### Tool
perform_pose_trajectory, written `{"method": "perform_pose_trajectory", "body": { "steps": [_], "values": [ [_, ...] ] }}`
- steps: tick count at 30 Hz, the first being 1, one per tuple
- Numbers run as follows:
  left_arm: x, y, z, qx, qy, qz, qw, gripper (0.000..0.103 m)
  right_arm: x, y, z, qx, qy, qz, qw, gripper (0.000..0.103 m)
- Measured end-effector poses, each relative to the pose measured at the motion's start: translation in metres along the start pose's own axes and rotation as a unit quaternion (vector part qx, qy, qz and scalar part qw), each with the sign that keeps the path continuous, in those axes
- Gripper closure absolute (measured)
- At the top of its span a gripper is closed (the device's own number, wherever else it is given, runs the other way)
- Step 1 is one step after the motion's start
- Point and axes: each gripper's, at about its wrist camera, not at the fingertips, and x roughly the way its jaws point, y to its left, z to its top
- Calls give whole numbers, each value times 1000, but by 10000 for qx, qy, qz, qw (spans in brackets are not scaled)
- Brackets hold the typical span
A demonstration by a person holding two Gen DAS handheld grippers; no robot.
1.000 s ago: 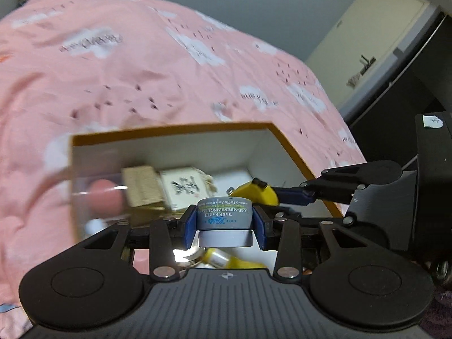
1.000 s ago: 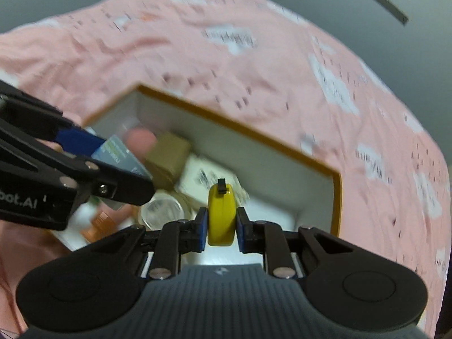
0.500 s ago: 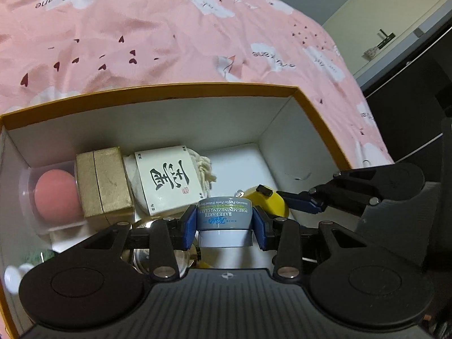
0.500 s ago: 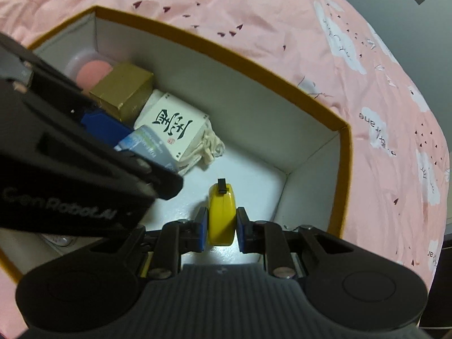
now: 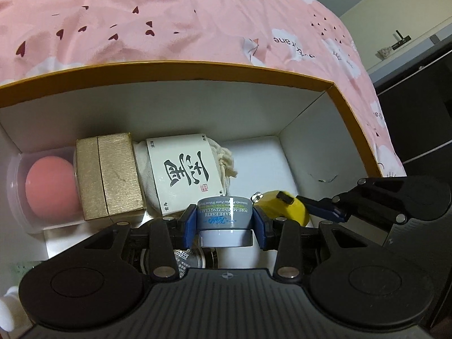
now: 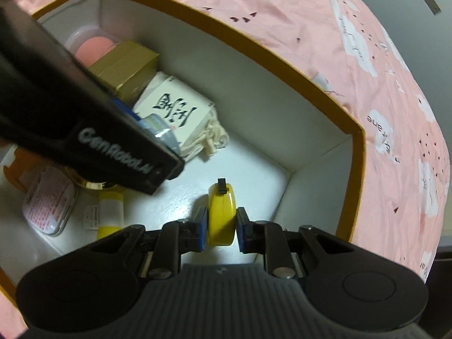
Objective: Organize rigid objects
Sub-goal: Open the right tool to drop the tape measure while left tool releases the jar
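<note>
A: Status on both claws?

B: Left gripper (image 5: 225, 226) is clamped on a small grey face-mask jar (image 5: 224, 217), blue pads on either side of its body, lid towards the camera. Right gripper (image 6: 219, 227) is clamped on a yellow tape measure (image 6: 221, 215), held on edge by its flat faces, black tab pointing away from the claw.

A: Where are they relative to the box?

B: Both are inside the orange-rimmed box (image 5: 333, 86) sitting on the pink bedspread (image 5: 175, 19). Just beyond the left claw: a cloth pouch with a calligraphy label (image 5: 186, 172); further left of it, a gold box (image 5: 108, 176), then a pink sponge in a clear case (image 5: 46, 186). Ahead of the right claw is bare white floor up to the box corner.

A: Step?

B: Placement, I'd say. Both items look low, near the floor; contact can't be confirmed from either view.

A: Next move?

B: Probably set down, then open. The tape measure on edge may roll or tip once released, so lay it flat or lean it on the wall. The jar needs the free gap between pouch and tape measure, and the claws are close, so release one at a time.
</note>
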Motion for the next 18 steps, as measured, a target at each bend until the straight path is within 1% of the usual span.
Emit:
{"method": "perform_pose_trajectory", "body": {
  "steps": [1, 4, 7, 8, 9, 10, 12, 13, 17, 18],
  "values": [
    [0, 0, 1, 2, 28, 16, 10000, 57, 0, 2, 0, -33, 10, 12, 10000, 85],
    [1, -1, 3, -6, 62, 38, 10000, 57, -2, 4, 2, -72, 36, 76, 9999, 81],
    [0, -1, 2, 36, 28, 15, 10000, 57, -6, 7, 2, -122, 22, 108, 9999, 70],
    [2, -2, 2, 59, 5, -16, 10000, 57, -8, 7, 2, -141, 15, 123, 9998, 64],
    [2, -3, 2, 81, -5, -42, 10000, 57, -10, 8, 1, -158, 9, 137, 9998, 62],
    [2, -4, 1, 115, -4, -68, 9999, 57, -11, 9, 0, -174, 12, 148, 9997, 61],
    [3, -6, 1, 166, -12, -145, 9998, 57, -13, 10, -2, -209, 28, 104, 9997, 56],
    [5, -7, 1, 167, 2, -182, 9997, 57, -13, 9, -3, -206, 39, 78, 9998, 55],
    [13, -6, 2, 31, 179, -181, 9997, 57, -14, 7, -7, -141, 48, 86, 9999, 47],
    [13, -5, 2, 20, 186, -205, 9996, 57, -15, 7, -8, -137, 43, 73, 9999, 47]
  ]
}}
